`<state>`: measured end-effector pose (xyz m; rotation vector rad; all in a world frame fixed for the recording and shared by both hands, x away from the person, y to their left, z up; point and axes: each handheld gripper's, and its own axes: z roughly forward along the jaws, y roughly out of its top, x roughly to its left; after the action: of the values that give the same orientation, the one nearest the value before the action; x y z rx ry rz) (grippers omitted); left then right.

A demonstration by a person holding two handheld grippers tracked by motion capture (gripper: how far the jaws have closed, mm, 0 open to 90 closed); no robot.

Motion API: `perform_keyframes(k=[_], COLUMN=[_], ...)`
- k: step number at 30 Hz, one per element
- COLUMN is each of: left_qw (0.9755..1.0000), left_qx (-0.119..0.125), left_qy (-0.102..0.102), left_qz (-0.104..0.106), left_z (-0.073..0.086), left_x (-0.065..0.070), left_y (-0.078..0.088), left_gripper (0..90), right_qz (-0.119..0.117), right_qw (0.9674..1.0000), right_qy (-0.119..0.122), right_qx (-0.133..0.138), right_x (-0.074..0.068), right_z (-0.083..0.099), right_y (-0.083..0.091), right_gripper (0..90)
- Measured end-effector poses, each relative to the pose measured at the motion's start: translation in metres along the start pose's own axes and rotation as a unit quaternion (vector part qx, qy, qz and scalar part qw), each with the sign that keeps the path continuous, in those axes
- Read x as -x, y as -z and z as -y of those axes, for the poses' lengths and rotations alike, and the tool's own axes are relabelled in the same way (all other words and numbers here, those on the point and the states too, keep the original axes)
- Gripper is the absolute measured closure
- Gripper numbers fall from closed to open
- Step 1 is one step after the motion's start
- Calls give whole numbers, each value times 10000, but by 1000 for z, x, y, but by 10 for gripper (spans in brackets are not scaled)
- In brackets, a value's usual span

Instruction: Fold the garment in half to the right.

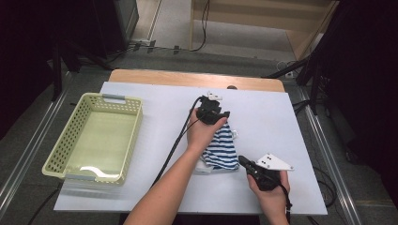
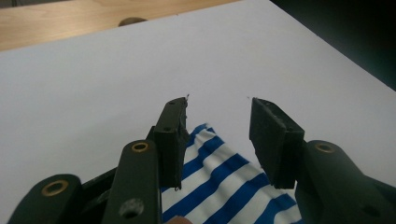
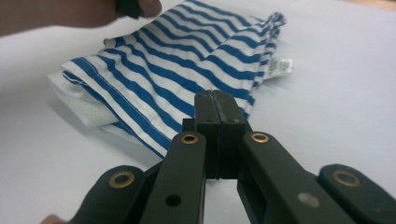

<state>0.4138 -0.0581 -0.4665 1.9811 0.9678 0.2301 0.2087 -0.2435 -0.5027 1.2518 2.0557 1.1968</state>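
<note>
Left gripper [image 2: 219, 140] half open, empty, above far edge of folded striped cloth [image 3: 187, 70]. Right gripper [image 3: 218, 100] closed, empty, tip at near edge. Flatten fold gently; avoid dragging layers across worktop [image 1: 141, 197].

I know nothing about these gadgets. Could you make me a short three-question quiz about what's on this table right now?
1. True or false: the left gripper has its jaws clamped on the striped cloth.
2. Which gripper has its jaws pressed together? A) left B) right C) both
3. Fill in: the pale green basket sits at the ______ side of the table in the high view.

Key: 1. False: the jaws stand apart above the cloth, with nothing between the pads. 2. B; whether it pinches any cloth cannot be told. 3. Left; nothing lies in it.
</note>
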Motion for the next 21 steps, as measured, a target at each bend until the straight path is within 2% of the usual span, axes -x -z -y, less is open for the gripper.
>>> perform_keyframes(k=[2,3,8,12,14,17,21], left_qw=[10000,10000,9998,9993,9990,9983,9963], left_qx=[24,24,9,-14,-89,-157,-328], left_qy=[48,48,124,246,289,338,494], left_qz=[-66,-66,-175,-275,-322,-444,-624], left_z=[3,3,13,23,28,35,45], left_x=[-10,-10,-29,-41,-47,-53,-63], left_y=[10,10,25,32,34,35,35], left_gripper=[502,483,445,434,433,433,436], right_qz=[-45,-45,95,118,259,340,245], right_qw=[9999,9999,9988,9980,9969,9959,9951], right_qy=[-67,-67,-84,-127,-205,-252,-238], right_qx=[-146,-146,-468,-608,-709,-796,-925], right_x=[-2,-2,-3,-2,-1,0,1], right_z=[1,1,5,7,10,10,11], right_y=[-9,-9,-17,-20,-22,-22,-23], right_gripper=[813,813,651,622,614,599,600])
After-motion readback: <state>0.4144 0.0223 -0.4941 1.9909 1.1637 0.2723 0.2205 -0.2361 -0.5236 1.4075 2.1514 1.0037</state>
